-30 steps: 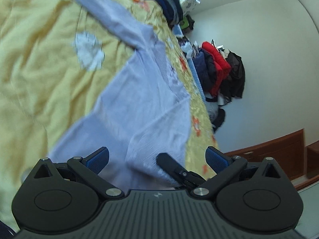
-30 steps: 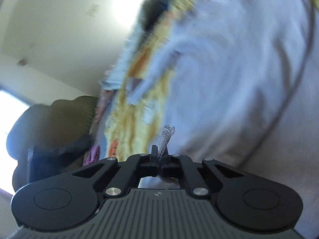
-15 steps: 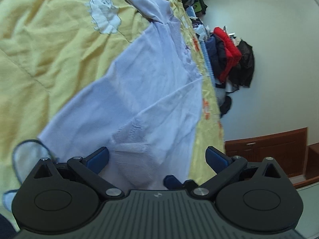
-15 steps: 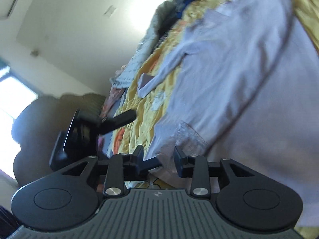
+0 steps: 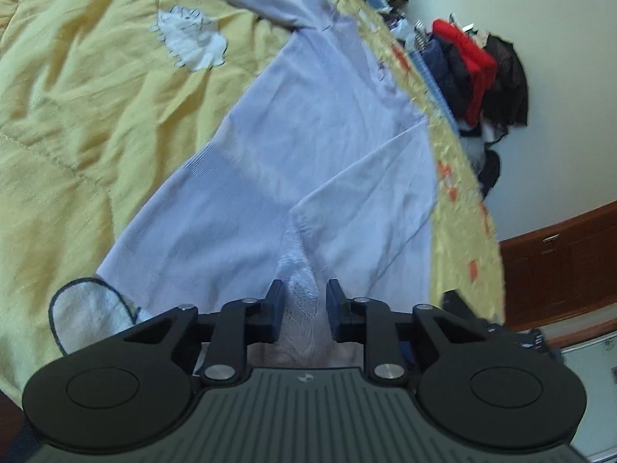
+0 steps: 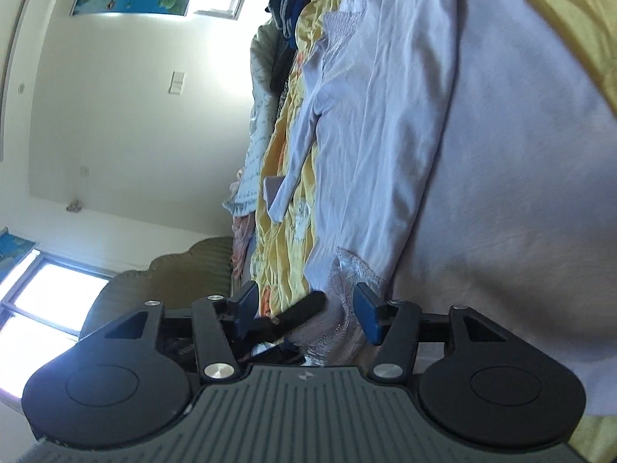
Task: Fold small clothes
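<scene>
Yellow quilted bedding (image 5: pixel 88 108) fills the left of the left wrist view, with a heap of red and dark clothes (image 5: pixel 474 65) against the pale wall at upper right. Across the quilt lies the pale lilac long-sleeved knit top (image 5: pixel 308 146), running from the frame's upper middle down to the lower centre, one sleeve (image 5: pixel 370 200) folded diagonally over its body.

The left gripper (image 5: pixel 302 305) is closing, a lacy cuff or hem edge (image 5: pixel 299 289) bunched between its jaws; whether the pads already pinch it I cannot tell. The right gripper (image 6: pixel 304 308) is opening, with lace trim (image 6: pixel 347 270) and the other tool's dark finger lying loosely between its jaws, nothing clamped.

Judging by the creases, the top is light, limp and thin: it should drape and slide rather than hold a shape. The lace looks delicate and snag-prone, so a pinch on the thicker seam behind it seems safer.
</scene>
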